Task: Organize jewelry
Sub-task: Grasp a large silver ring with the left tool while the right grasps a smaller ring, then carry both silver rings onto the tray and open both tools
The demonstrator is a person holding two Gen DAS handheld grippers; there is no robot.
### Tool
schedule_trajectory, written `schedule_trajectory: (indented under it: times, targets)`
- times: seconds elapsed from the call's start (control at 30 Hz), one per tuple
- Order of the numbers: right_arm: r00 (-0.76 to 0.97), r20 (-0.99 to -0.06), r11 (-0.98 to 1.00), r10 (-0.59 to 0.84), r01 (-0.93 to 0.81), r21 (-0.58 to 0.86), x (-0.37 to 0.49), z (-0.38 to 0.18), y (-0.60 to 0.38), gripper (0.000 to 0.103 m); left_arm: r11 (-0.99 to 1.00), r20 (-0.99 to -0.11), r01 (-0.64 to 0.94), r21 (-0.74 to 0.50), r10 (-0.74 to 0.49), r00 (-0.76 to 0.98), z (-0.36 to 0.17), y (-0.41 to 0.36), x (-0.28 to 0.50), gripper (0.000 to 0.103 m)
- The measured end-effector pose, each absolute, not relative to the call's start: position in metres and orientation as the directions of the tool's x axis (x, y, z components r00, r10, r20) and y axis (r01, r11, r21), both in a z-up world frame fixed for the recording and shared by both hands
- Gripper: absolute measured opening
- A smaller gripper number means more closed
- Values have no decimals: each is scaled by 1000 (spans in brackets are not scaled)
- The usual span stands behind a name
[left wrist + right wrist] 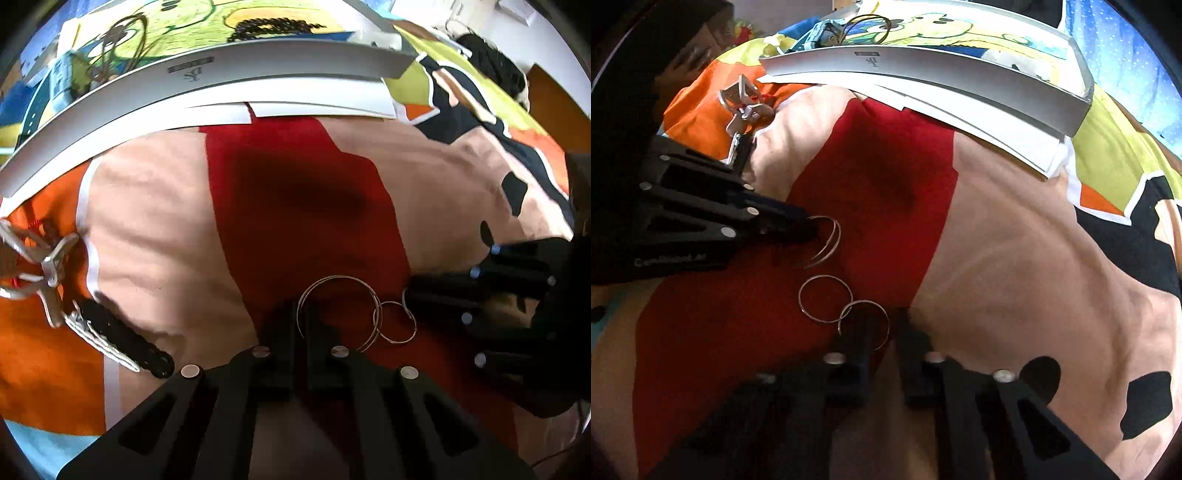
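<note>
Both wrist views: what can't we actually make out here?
- Left gripper on the large hoops: left wrist view, fingers cover the rim; pinch unclear.
- Right gripper at the small ring: right wrist view, its finger hides the rim.
- White tray contents: both views, wall blocks most.
- Tray label: too small to read.

Thin silver hoops [825,300] overlapping, flat on red cloth
</note>
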State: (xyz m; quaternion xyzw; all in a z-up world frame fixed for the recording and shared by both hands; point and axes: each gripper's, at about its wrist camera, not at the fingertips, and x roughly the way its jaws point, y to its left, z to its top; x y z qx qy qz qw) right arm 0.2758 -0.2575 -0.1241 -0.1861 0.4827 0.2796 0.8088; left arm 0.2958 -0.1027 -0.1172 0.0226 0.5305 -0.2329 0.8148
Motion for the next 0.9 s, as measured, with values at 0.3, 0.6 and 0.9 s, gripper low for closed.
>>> schedule_trajectory:
  times: [0.3,0.6,0.9]
  targets:
    - [551,-760,858,345,-514,17,259,-91,-283,3,901,-822,361,-242,-388,418,-92,-82,272,1]
    - [652,-646,869,396,-493,36,268,-54,-268,3,920,-758,326,-216,-368,539,-50,-74,284,1]
    - [691,-548,855,472,-509,95,340,-1,-234,3,946,-693,221,-236,-323,645,4,-31,359,1]
